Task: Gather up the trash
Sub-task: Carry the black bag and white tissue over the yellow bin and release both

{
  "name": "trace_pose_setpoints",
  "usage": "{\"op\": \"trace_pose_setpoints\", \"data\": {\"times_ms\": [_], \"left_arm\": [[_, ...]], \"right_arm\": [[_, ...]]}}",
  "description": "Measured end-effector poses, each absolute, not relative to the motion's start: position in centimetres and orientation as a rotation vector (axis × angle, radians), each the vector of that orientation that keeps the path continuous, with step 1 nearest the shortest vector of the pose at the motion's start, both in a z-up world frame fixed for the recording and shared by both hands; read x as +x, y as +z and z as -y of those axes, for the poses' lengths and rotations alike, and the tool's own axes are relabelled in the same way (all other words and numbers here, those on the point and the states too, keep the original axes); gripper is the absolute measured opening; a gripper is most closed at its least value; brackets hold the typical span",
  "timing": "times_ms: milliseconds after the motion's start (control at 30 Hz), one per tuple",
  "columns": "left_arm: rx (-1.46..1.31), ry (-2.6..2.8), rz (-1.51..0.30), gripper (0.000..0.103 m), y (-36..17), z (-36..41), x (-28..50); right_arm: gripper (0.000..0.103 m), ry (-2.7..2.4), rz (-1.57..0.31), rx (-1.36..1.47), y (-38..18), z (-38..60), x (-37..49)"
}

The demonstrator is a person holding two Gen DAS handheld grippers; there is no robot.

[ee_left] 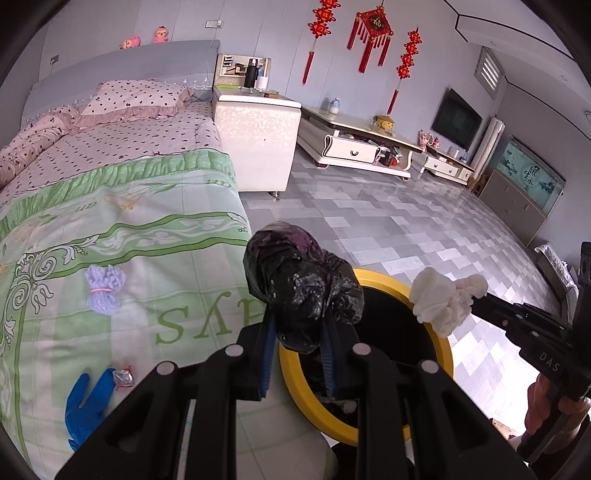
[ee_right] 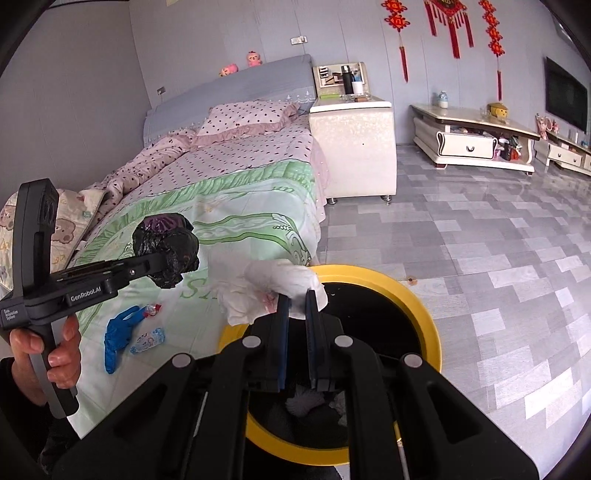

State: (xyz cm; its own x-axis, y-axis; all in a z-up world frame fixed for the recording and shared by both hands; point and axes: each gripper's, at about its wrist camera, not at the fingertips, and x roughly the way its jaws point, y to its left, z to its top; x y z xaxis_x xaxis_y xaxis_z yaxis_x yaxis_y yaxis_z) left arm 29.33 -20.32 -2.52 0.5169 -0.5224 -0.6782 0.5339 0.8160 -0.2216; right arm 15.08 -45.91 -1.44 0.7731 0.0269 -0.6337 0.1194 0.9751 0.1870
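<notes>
Leftmost, bed [ee_left: 122,206] with green floral sheet; on it, lilac yarn bundle [ee_left: 104,290] tied with pink band, blue glove [ee_left: 87,402] lying flat, small foil wrapper [ee_left: 123,377] touching glove's upper edge. Also, in right wrist view, small printed packet [ee_right: 148,340] just beside glove [ee_right: 119,336] and wrapper [ee_right: 152,309].

Next, left gripper [ee_left: 297,334]: jaws narrow, clamped on crumpled black plastic bag [ee_left: 301,286], purple patch at top, pale specks on surface. Bag held over near-left rim of bin in own view; in right wrist view, left gripper [ee_right: 162,264] and bag [ee_right: 166,251] seen against bed edge, left of bin. Left hand [ee_right: 48,356] wrapped round gripper handle.

Centre, round bin [ee_left: 445,352] with yellow rim, black inside, standing on grey tiled floor [ee_left: 406,229] just beside bed. Some pale scraps visible at bottom of bin [ee_right: 428,314], partly hidden by gripper body.

Right, right gripper [ee_right: 297,301]: jaws nearly together, pinching wad of white tissue [ee_right: 273,295], faint pink mark near pads. Tissue [ee_left: 445,299] hanging above bin's far-right rim in left wrist view; right gripper [ee_left: 476,299] entering from right edge, right hand [ee_left: 554,410] only partly seen.

Beyond, white nightstand [ee_left: 258,136] against bed, low white cabinet [ee_left: 354,144] along wall, red knot hangings [ee_left: 373,33] above.
</notes>
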Motion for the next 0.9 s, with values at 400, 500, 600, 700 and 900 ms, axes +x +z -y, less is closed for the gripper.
{"op": "trace_pose_setpoints", "data": {"times_ms": [400, 500, 600, 700, 900], "left_arm": [[0.068, -0.615, -0.864, 0.021, -6.4, 25.6, 28.8], [0.065, -0.613, -0.893, 0.021, -7.6, 26.4, 28.7], [0.064, -0.611, -0.914, 0.021, -8.6, 26.9, 28.7], [0.078, -0.609, -0.922, 0.022, -9.2, 27.4, 28.3], [0.082, -0.619, -0.933, 0.023, -9.4, 27.6, 28.2]], "right_arm": [[0.009, -0.107, -0.773, 0.293, -5.4, 49.4, 17.1], [0.009, -0.106, -0.794, 0.307, -6.6, 50.0, 17.5], [0.009, -0.108, -0.806, 0.310, -7.3, 50.3, 17.7], [0.009, -0.111, -0.814, 0.324, -7.7, 50.7, 17.8], [0.010, -0.107, -0.810, 0.311, -7.7, 50.6, 17.6]]}}
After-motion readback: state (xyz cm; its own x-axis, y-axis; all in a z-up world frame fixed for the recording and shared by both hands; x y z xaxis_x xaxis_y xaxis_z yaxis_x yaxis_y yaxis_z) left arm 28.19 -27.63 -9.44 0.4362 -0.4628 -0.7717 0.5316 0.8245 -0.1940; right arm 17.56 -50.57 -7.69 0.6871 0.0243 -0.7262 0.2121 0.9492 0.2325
